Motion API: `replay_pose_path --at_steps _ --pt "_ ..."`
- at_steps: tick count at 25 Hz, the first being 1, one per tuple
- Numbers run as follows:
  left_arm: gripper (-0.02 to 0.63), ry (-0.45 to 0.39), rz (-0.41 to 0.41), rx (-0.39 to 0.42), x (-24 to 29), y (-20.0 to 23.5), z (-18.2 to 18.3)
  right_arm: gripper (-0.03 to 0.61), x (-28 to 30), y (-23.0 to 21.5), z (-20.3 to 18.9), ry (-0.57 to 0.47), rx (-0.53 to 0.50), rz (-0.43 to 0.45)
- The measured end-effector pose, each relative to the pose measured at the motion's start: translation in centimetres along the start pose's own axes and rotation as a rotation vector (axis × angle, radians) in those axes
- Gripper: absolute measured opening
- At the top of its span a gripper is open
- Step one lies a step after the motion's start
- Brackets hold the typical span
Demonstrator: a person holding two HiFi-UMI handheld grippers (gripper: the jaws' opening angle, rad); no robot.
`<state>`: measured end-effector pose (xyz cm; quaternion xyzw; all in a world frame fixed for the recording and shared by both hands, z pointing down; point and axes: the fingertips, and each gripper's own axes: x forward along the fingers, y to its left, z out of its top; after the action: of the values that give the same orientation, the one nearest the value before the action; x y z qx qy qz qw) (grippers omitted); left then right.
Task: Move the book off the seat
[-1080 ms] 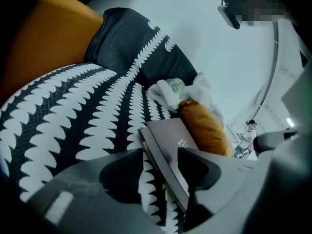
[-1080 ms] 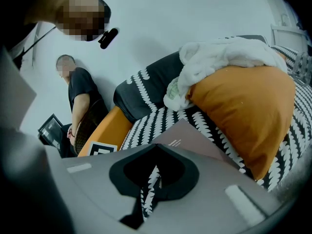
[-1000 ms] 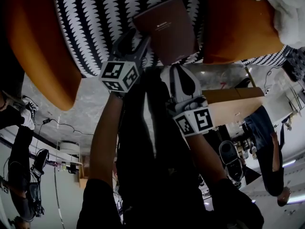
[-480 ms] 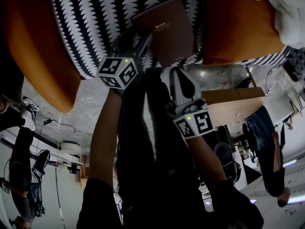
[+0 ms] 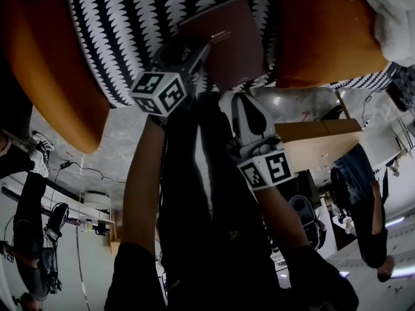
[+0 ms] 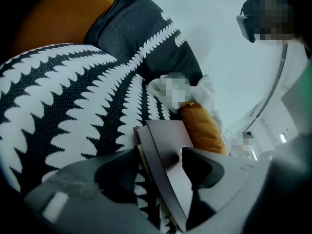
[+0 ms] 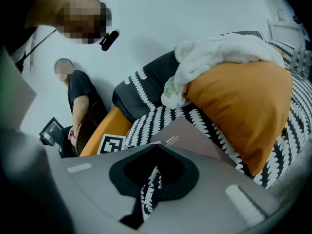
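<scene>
A brown book [image 5: 227, 41] lies on the black-and-white patterned seat [image 5: 123, 24] between two orange cushions. My left gripper [image 5: 192, 52] is at the book's near left corner. Its jaws are opening and stand wide apart, and in the left gripper view the book's edge [image 6: 168, 140] runs between the left gripper's [image 6: 161, 175] fingers, with the pages slightly fanned. I see no pad pressing on it. My right gripper [image 5: 241, 97] hovers just short of the book's near edge, shut and empty. In the right gripper view the book [image 7: 192, 139] lies past the right gripper's [image 7: 156, 147] closed tips.
An orange cushion [image 5: 55, 70] bounds the seat on the left and another [image 5: 324, 34] on the right, with a white blanket [image 5: 373, 5] over it. A wooden box [image 5: 318, 144] stands on the floor near my right arm. People [image 7: 78, 106] sit or stand around.
The left gripper has crept forward onto the book's corner and its jaws have spread wider. The right gripper has drifted slightly back toward me.
</scene>
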<state>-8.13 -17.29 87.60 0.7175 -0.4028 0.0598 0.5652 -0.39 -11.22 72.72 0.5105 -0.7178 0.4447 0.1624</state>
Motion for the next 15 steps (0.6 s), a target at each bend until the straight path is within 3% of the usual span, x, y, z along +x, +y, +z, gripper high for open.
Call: replay_pose_path --at_steps 15 --pt "0.25 -0.035 0.003 0.015 0.01 -0.47 0.05 0.008 -1.0 -0.7 -0.71 -0.01 0.007 -0.003"
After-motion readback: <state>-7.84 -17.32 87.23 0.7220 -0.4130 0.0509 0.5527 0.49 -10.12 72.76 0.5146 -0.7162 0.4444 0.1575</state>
